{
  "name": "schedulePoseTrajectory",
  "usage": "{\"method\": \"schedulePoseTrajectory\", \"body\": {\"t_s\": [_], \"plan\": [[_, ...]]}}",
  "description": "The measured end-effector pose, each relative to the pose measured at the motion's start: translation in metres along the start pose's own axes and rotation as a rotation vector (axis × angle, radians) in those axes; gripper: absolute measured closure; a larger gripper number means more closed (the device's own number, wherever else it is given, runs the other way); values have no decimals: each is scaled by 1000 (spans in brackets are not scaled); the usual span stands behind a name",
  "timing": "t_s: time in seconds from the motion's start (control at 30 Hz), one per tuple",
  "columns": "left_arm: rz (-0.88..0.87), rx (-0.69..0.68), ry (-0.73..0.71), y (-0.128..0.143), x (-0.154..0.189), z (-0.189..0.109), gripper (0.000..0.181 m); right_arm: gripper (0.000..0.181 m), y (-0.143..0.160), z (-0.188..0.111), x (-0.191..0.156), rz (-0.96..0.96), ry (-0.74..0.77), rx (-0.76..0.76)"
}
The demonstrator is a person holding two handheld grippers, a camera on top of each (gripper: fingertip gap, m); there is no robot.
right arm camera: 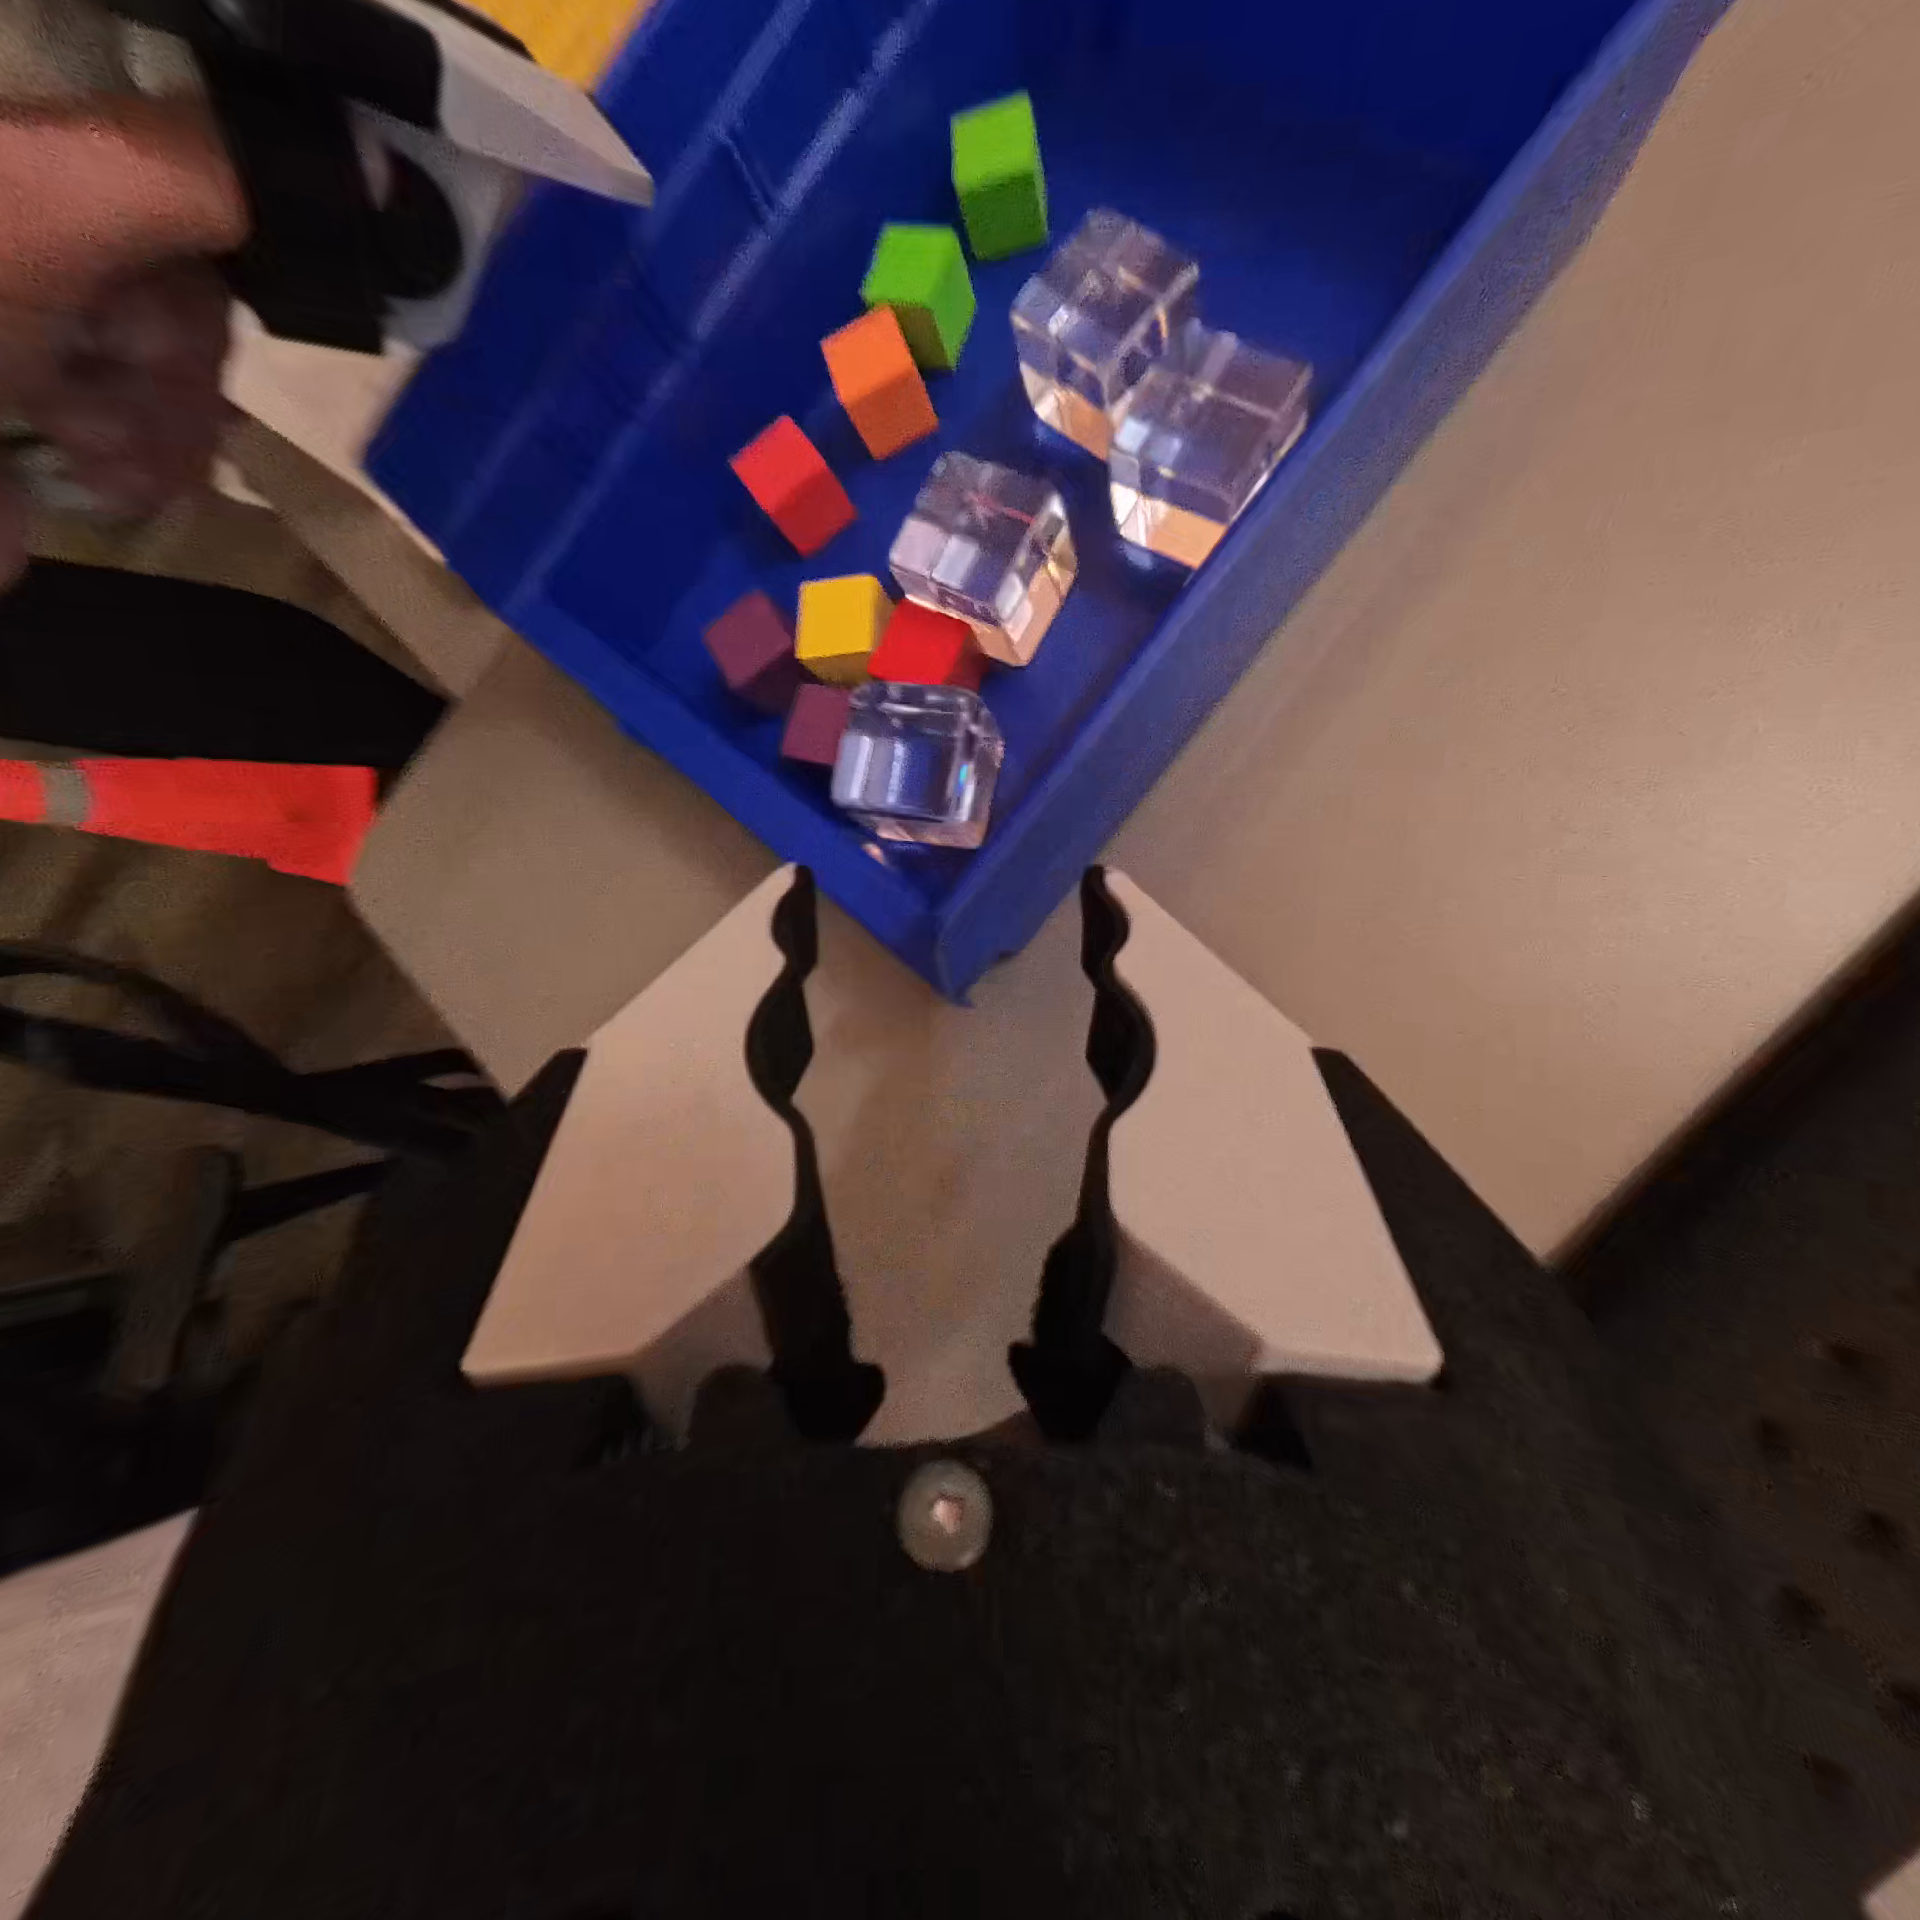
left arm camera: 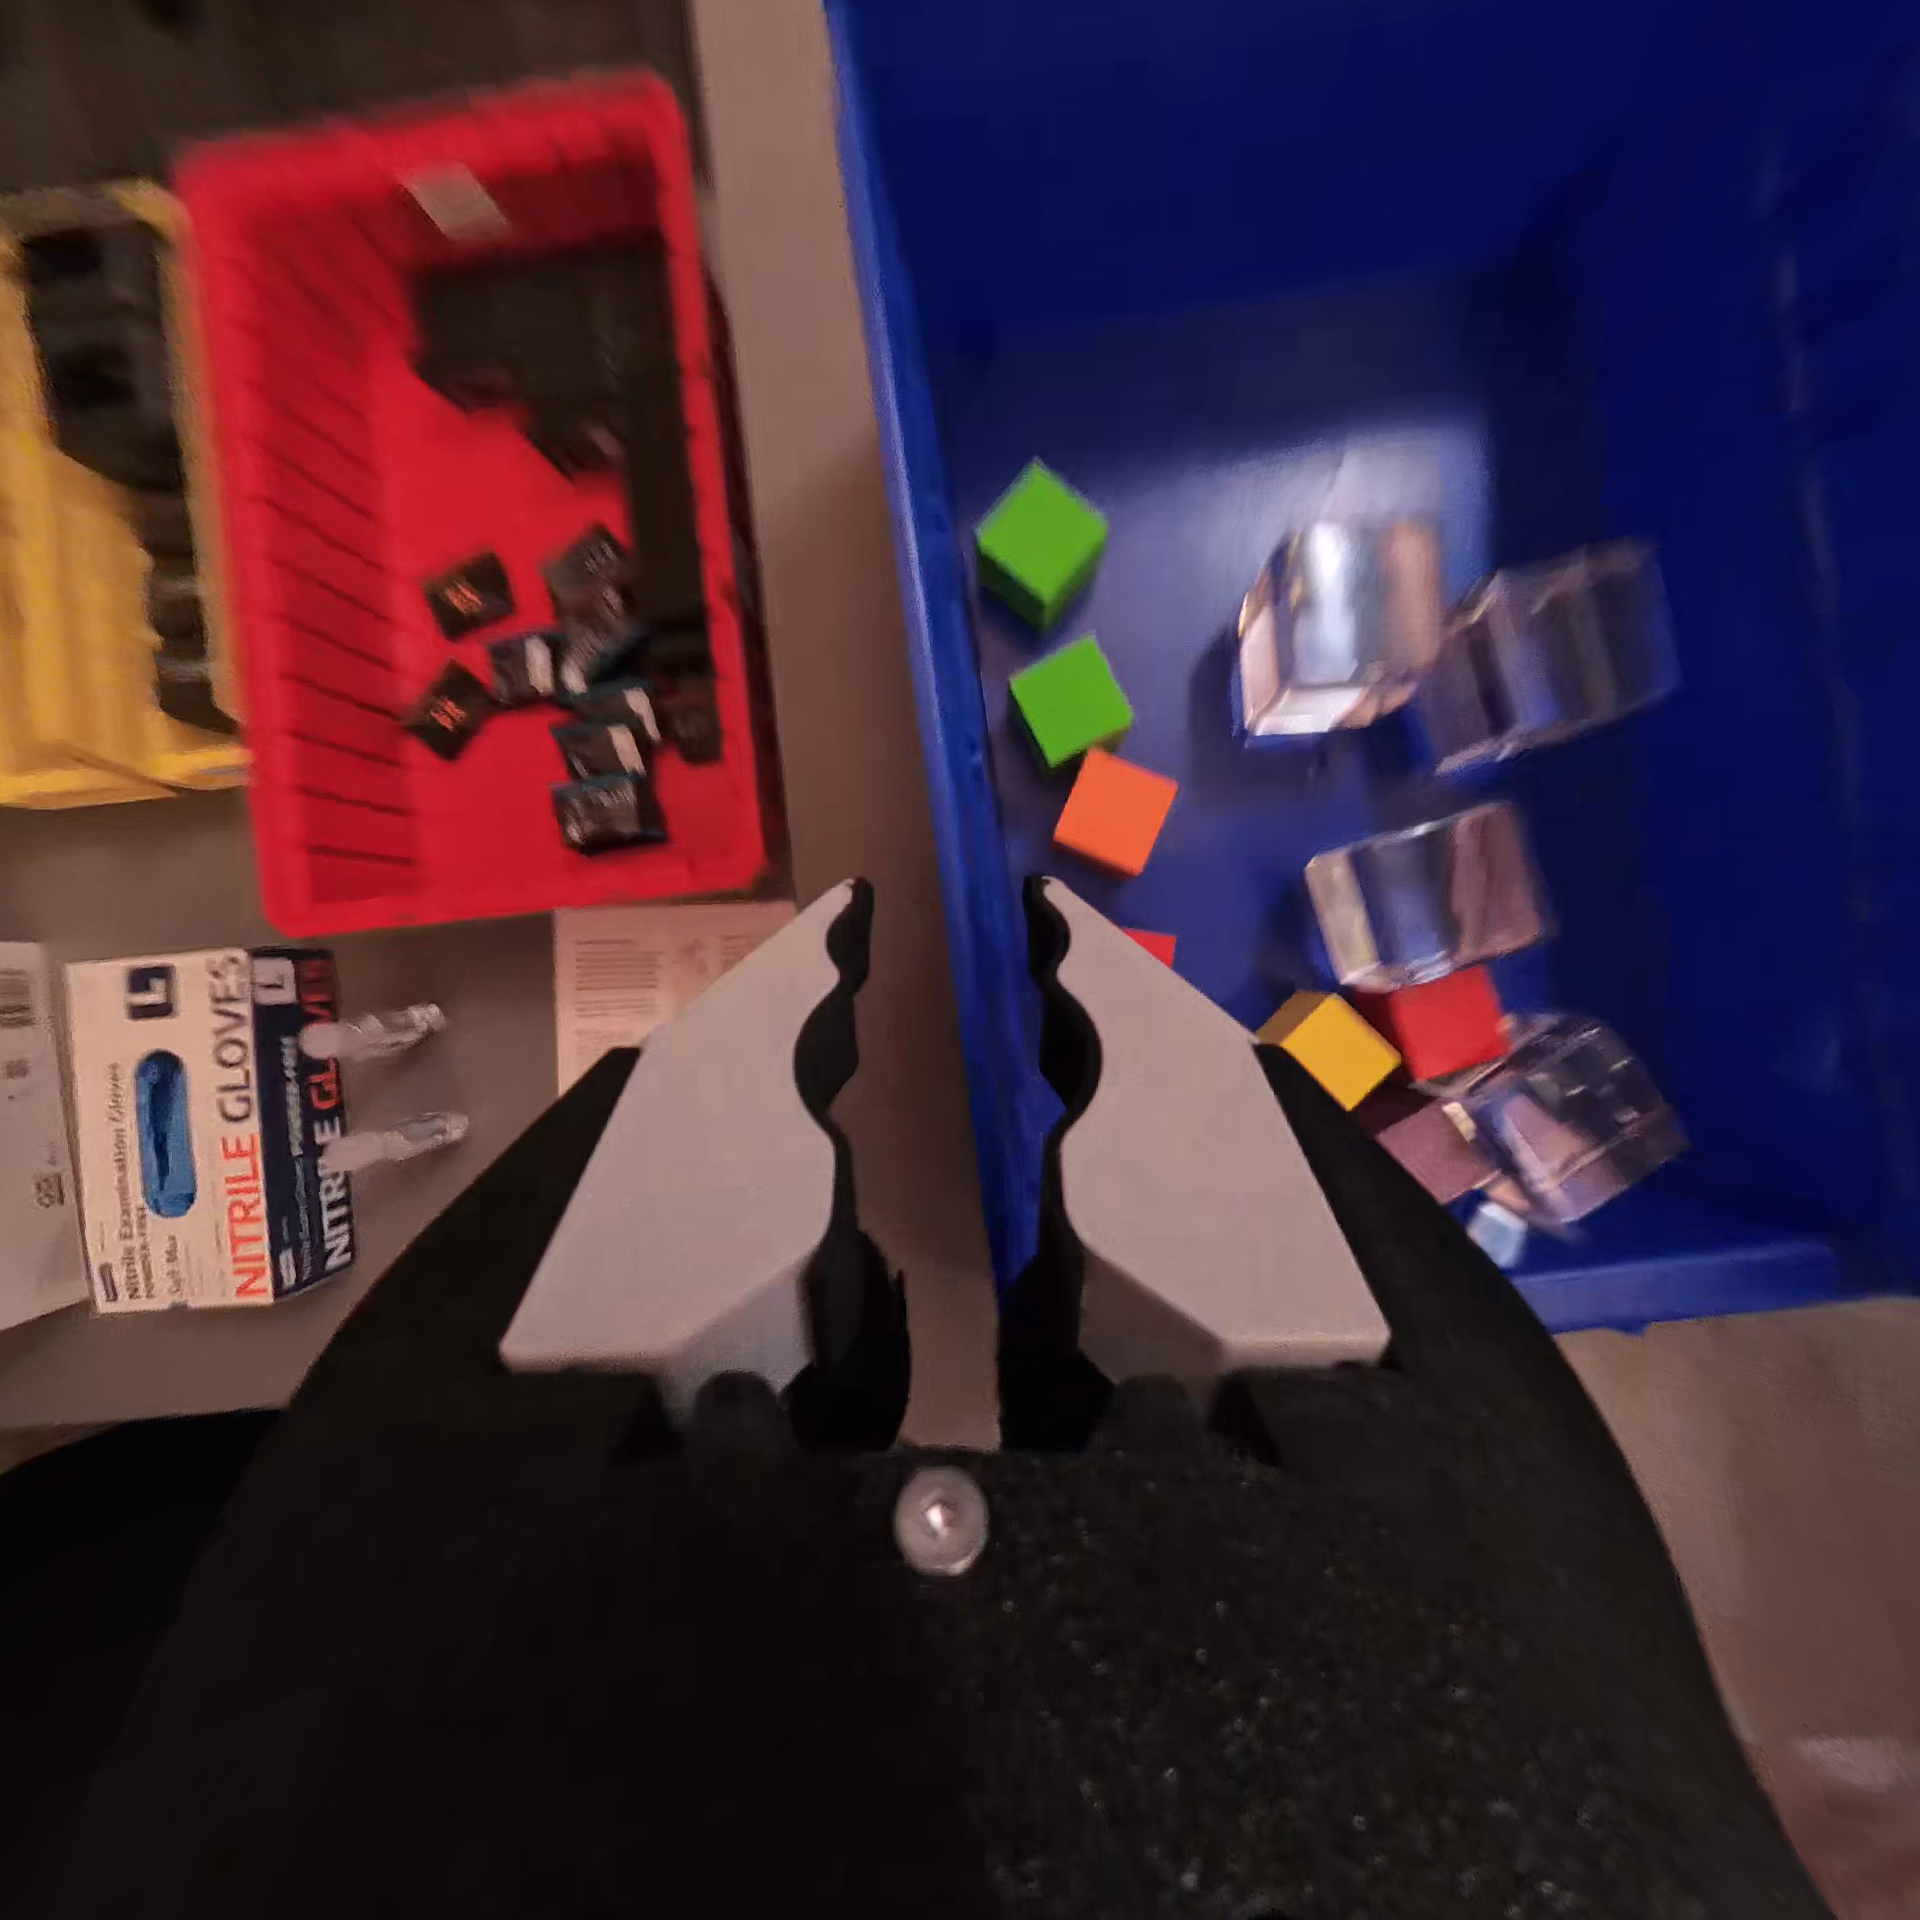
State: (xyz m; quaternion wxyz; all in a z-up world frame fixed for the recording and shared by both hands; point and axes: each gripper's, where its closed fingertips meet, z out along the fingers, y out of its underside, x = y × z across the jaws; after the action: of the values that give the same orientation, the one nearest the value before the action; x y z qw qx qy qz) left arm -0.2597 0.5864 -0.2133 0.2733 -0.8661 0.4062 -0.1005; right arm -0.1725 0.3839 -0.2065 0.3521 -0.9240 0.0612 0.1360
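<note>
Left wrist view: your left gripper (left arm camera: 945, 894) hangs w/ a narrow gap, empty, straddling the blue bin (left arm camera: 925, 623) wall. Right gripper (right arm camera: 940, 883) gapes wider, empty, over the bin's corner. Clear acrylic cubes (right arm camera: 982, 556) & colored blocks (right arm camera: 878, 379) lie loose inside, untouched.

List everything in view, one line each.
Blue bin: one, on the table.
Clear cubes: four, in the bin.
Small cubes: two green, one orange, two red, one yellow, two purple, in the bin.
Red basket: one, left of the bin, holding dark packets.
Yellow basket: one, left of the red.
Glove box: one, white.
Left gripper: open, over the bin's wall.
Right gripper: open, at the bin's corner.
</note>
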Motion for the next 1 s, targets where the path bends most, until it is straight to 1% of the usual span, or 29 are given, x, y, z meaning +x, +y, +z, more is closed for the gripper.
{"method": "schedulePoseTrajectory", "body": {"t_s": [0.03,0.07,0.1,0.13,0.17,0.2,0.23,0.3,0.33,0.37,0.4,0.43,0.47,0.5,0.53,0.57,0.63,0.67,0.7,0.73,0.77,0.8,0.87,0.93,1.0], "plan": [[-35,91,-3,-13,4,-21,150,131,-4,-24,2,12,-56,62],[-83,183,41,-26,16,-41,150,131,-6,-46,16,25,-65,115],[-132,279,136,-41,40,-59,150,131,-4,-67,40,33,-41,157],[-170,368,263,-56,73,-76,150,131,-3,-86,73,41,12,202],[-196,431,389,-68,112,-89,150,131,0,-105,115,58,97,256],[-204,459,499,-76,153,-96,150,130,5,-125,163,82,196,312],[-191,459,584,-80,196,-96,149,131,9,-145,211,105,287,370],[-150,435,727,-85,288,-83,142,128,17,-184,304,127,435,494],[-126,400,790,-86,335,-71,135,117,19,-198,345,131,487,532],[-111,372,822,-92,375,-55,130,117,20,-211,386,138,554,560],[-105,366,808,-103,408,-34,125,118,20,-220,424,139,621,577],[-107,369,742,-118,431,-7,123,119,19,-223,455,137,665,573],[-106,366,662,-134,449,23,121,120,19,-223,483,140,708,555],[-106,338,607,-147,467,50,117,120,18,-223,507,150,750,544],[-105,310,567,-160,482,73,112,120,16,-217,526,163,759,543],[-108,298,533,-173,495,92,111,119,14,-209,540,188,743,535],[-127,290,480,-194,513,115,111,122,8,-194,557,231,675,535],[-131,280,433,-200,516,125,113,134,7,-188,561,237,645,524],[-135,255,390,-201,517,133,130,155,7,-183,563,239,618,503],[-143,237,339,-201,515,138,156,170,9,-182,566,252,619,482],[-134,244,271,-201,509,140,167,180,12,-185,568,246,646,468],[-103,244,225,-198,506,140,171,179,14,-186,565,219,644,457],[-61,237,187,-186,507,132,173,180,26,-192,554,209,665,434],[-48,224,177,-163,509,116,174,180,44,-201,536,195,676,414],[-32,215,181,-134,512,97,174,179,70,-213,511,210,657,393]]}}
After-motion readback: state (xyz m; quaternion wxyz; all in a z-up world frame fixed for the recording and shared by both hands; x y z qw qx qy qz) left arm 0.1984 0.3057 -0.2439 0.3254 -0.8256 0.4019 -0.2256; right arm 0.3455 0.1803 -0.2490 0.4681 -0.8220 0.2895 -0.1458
